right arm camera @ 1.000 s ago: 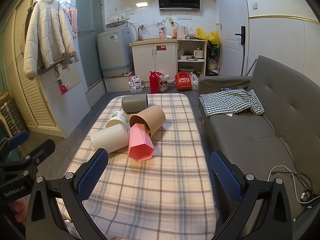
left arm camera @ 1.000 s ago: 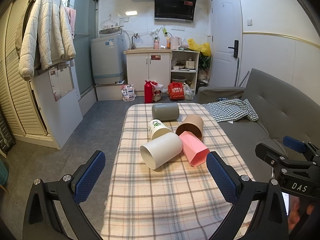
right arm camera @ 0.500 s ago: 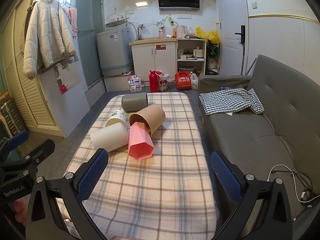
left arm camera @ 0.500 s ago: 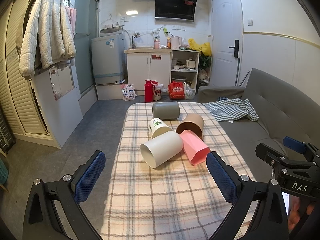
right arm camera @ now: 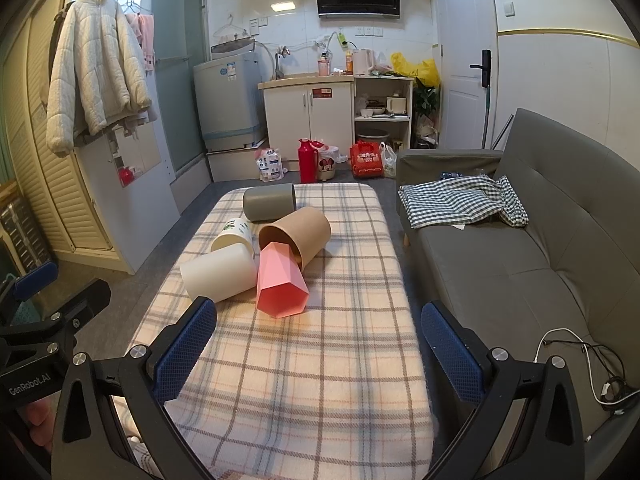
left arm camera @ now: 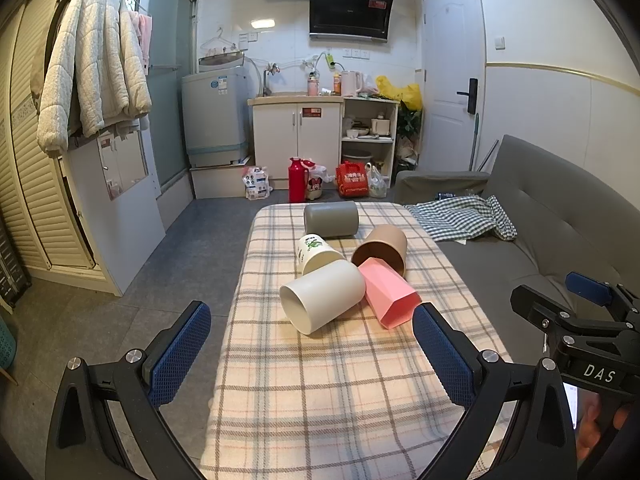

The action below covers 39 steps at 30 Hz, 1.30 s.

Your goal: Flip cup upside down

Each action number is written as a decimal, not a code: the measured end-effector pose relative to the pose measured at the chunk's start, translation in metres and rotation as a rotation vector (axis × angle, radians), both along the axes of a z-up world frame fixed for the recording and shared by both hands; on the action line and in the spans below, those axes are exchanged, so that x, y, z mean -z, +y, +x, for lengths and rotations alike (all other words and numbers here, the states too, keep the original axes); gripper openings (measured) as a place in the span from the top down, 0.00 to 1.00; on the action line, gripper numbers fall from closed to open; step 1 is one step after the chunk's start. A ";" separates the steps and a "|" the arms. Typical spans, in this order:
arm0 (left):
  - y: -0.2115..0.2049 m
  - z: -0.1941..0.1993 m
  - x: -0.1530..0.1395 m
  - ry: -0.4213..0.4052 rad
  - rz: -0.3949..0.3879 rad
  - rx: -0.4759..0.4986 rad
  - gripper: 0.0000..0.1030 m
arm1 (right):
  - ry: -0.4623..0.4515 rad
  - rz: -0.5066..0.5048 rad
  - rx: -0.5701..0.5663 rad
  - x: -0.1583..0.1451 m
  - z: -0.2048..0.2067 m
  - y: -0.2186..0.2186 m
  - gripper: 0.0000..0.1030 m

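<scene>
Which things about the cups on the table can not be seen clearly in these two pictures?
- Pink cup: its closed end sits inside the brown cup, hidden in both views.
- Grey cup: its mouth faces sideways, so the inside is unseen.
- Printed cup: the white cup covers its lower part; the print is too small to read.

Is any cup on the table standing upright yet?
No: in the left wrist view the white cup, pink cup, brown cup, grey cup and printed cup all lie on their sides.
</scene>
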<state>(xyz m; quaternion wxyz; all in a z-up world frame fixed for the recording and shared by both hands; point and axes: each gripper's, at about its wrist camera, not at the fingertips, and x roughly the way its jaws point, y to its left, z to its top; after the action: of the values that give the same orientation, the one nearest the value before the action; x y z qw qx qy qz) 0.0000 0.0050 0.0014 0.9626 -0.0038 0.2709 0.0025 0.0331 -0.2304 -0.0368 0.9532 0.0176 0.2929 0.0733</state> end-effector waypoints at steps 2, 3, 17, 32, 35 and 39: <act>0.000 0.000 0.000 0.001 -0.001 0.000 0.00 | 0.002 0.000 -0.002 0.007 0.003 -0.004 0.00; 0.000 0.000 0.000 0.001 -0.001 0.000 0.00 | 0.002 -0.001 -0.002 0.009 0.003 -0.004 0.00; 0.008 0.038 -0.003 0.029 -0.006 0.061 0.00 | 0.054 -0.016 -0.015 0.008 0.041 -0.004 0.00; -0.017 0.221 0.004 0.063 0.324 0.386 0.00 | 0.168 -0.026 -0.036 0.002 0.187 0.004 0.00; -0.021 0.262 0.025 0.115 0.333 0.441 0.00 | 0.172 -0.017 -0.041 0.006 0.221 0.009 0.00; -0.029 0.302 0.055 0.161 0.378 0.518 0.00 | 0.193 -0.001 -0.041 0.021 0.256 0.012 0.00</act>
<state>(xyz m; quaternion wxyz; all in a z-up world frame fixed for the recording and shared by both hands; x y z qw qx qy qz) 0.3017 -0.0245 -0.0536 0.8904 0.2441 0.3330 -0.1917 0.2889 -0.2180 -0.0577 0.9189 0.0181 0.3835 0.0906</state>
